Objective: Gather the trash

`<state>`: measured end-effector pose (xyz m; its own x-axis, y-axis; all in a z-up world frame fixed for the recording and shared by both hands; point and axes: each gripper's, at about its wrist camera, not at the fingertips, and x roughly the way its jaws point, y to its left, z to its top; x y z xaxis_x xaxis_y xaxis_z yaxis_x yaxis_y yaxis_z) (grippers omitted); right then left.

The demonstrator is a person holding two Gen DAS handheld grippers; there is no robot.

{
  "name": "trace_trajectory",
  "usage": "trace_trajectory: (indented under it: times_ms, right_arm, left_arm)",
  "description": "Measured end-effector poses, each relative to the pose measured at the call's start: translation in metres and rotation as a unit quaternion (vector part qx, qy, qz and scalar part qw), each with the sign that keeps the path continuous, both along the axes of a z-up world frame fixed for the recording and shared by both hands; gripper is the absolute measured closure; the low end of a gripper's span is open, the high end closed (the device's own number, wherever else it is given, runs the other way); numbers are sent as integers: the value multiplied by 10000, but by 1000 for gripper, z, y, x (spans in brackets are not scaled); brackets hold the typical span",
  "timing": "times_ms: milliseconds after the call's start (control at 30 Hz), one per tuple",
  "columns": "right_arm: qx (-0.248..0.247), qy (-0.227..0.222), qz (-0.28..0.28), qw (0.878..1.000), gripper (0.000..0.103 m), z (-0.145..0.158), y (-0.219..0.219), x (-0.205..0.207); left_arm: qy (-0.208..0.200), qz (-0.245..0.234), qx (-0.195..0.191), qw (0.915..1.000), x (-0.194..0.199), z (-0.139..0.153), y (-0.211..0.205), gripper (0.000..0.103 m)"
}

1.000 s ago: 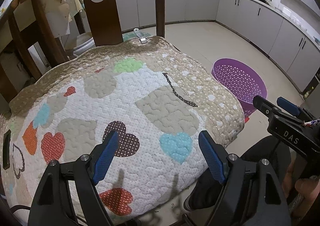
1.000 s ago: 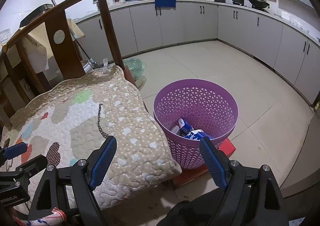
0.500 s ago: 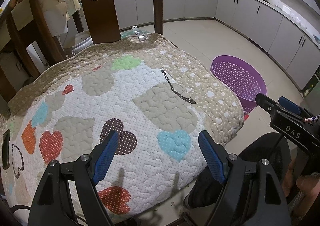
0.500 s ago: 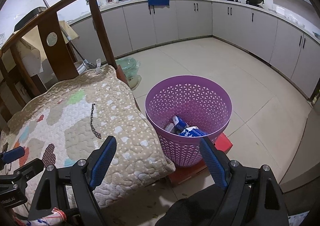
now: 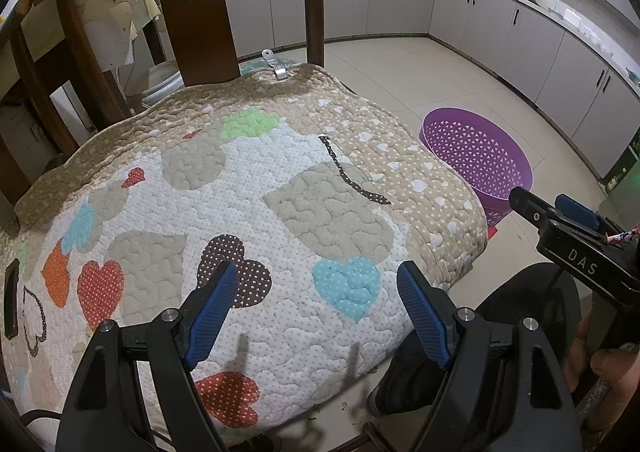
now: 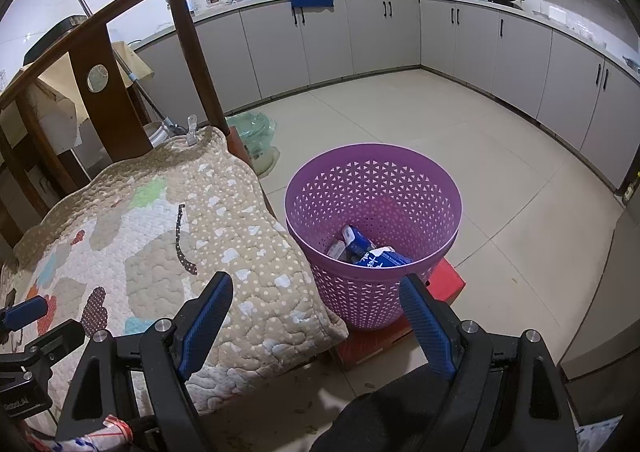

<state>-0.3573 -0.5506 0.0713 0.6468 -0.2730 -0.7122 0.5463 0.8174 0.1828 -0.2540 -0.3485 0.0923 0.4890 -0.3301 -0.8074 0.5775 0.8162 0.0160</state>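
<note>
Chair (image 5: pixel 192 12) with quilted cushion (image 5: pixel 248 212) fills the left wrist view; cushion top shows no trash. Purple basket (image 6: pixel 374 236) sits on the floor just right of the cushion, on a red block (image 6: pixel 448 282), blue-white packets (image 6: pixel 372 252) already inside. Left tool (image 5: pixel 316 316) wide open, empty, above cushion's front edge. Right tool (image 6: pixel 316 320) wide open, empty, near basket's rim. Since a second ago both views rose slightly and the basket drew closer; likely the drop is done and collecting is nearly finished.
</note>
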Motion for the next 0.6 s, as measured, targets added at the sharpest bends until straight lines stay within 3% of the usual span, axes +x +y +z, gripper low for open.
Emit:
trace_trajectory:
  times_ms: [300,433,500,600]
  right_arm:
    - [4,-22,-73,10000,15,-1,-2,-3]
    - [-17,-47,-115,9999,15,1,-5,-5]
    - [-43,-58,-133,9999,14,4,-5,-6]
    - [-64,-72,-152,9998,15,6,-6,-8]
  left_arm:
    - [-149,-17,-91,9998,-4,3,0,23]
    - [-643,89,-252,9976,-11,17,5,23]
    - [-932,159,-377,9948,-14,28,8,18]
    - [-1573,324,-638,9850,-21,50,18,12]
